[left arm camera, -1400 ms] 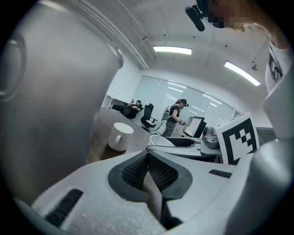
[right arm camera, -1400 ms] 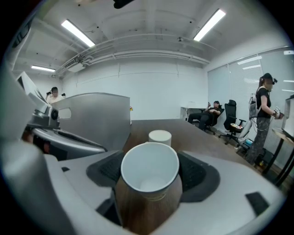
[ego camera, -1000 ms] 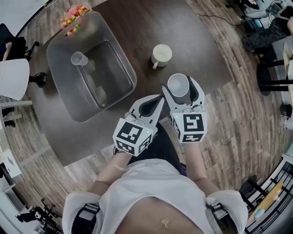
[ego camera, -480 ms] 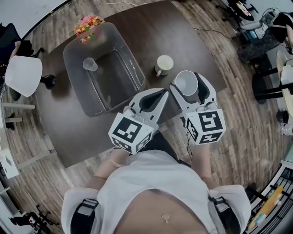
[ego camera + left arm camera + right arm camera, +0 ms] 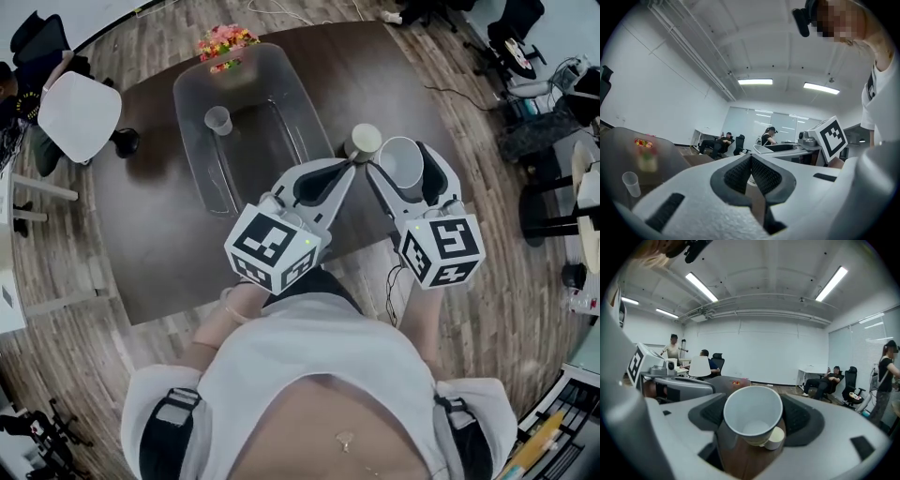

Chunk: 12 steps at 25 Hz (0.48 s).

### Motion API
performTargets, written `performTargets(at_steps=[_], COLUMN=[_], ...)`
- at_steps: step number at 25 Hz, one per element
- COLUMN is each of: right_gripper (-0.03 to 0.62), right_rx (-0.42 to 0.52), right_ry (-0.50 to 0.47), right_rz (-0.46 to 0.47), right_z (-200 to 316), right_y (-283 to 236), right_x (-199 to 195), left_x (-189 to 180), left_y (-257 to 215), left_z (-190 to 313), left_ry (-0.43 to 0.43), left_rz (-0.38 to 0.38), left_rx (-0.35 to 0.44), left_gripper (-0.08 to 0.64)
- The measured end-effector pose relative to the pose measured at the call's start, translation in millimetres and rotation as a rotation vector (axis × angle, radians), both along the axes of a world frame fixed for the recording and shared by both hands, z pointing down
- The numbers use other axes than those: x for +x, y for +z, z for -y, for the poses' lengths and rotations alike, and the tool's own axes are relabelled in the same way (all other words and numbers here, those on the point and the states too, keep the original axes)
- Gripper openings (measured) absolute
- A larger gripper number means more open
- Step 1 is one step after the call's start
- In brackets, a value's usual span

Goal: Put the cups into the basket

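My right gripper (image 5: 402, 161) is shut on a white paper cup (image 5: 400, 165), held upright above the dark table's near right part. In the right gripper view the white paper cup (image 5: 740, 405) sits between the two pads of my right gripper (image 5: 753, 416). A white mug (image 5: 364, 141) stands on the table just beyond it, and in the right gripper view the mug (image 5: 776, 438) shows under the cup. My left gripper (image 5: 348, 167) hangs beside it, shut and empty. The clear plastic basket (image 5: 281, 89) lies further left with a small clear cup (image 5: 217, 120) inside.
A bunch of coloured flowers (image 5: 225, 42) sits at the basket's far end. A white chair (image 5: 80, 112) stands left of the dark table (image 5: 150, 225). Several people sit at desks (image 5: 766, 138) in the room behind. The table's near edge runs just under my grippers.
Both grippers have risen toward the camera, and the white cup has come up with the right one. The mug and the basket have stayed on the table.
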State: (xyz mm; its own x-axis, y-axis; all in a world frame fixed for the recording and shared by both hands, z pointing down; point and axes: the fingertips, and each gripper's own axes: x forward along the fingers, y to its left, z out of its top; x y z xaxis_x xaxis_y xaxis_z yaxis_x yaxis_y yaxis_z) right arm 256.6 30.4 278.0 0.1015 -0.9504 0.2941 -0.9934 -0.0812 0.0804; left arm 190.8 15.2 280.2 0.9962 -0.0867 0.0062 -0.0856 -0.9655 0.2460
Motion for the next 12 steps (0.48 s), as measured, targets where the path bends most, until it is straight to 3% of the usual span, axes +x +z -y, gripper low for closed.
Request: performTargets(at_steps=[12], right_gripper=[0.368], right_rx=[-0.004], right_ry=[-0.151], right_rz=[-0.019], right_z=[50.9], right_y=[-7.0], right_x=[-50.5], left_x=[-57.1], left_y=[-9.2], left_z=[49.4], left_ry=[-0.16], left_rz=[-0.008], left_rx=[0.013], left_gripper=[0.009])
